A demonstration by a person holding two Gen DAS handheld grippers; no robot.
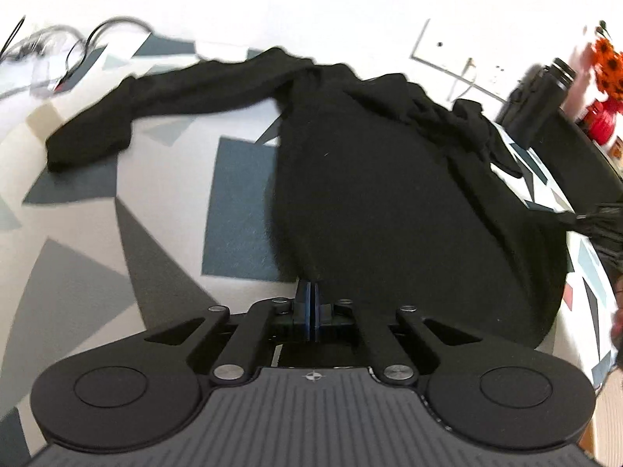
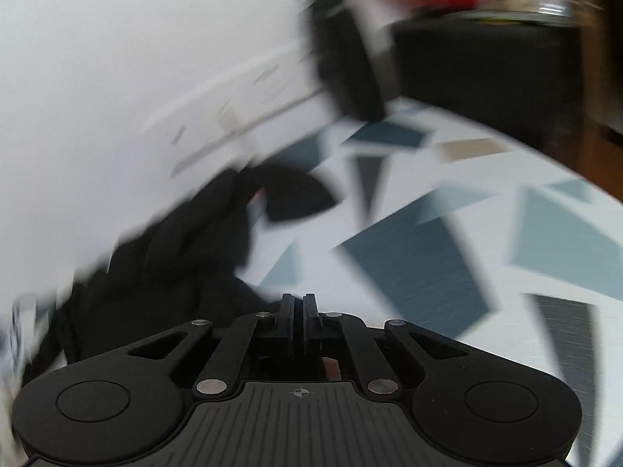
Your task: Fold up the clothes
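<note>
Two claws are in our hands, both with jaws drawn together. Our left claw (image 1: 312,292) sits at the near hem of the black long-sleeved knit garment (image 1: 389,194); its fingers look pressed on that edge, though the dark cloth against dark pads leaves us unsure how much fabric is caught. We see the garment spread over the tabletop covered in a white cloth with grey, blue and beige geometric patches (image 1: 117,202). One sleeve (image 1: 155,97) stretches out to the left, lying flat; the other side is bunched and twisted toward the right edge. Beyond it stand a black cylindrical bottle (image 1: 545,93) and orange artificial flowers (image 1: 607,66), near a white wall.

Our right claw (image 2: 299,303) is closed too, with nothing visible between its pads. Its view is badly smeared; the garment's rumpled part lies just left of the fingers, touching or not we cannot tell.
</note>
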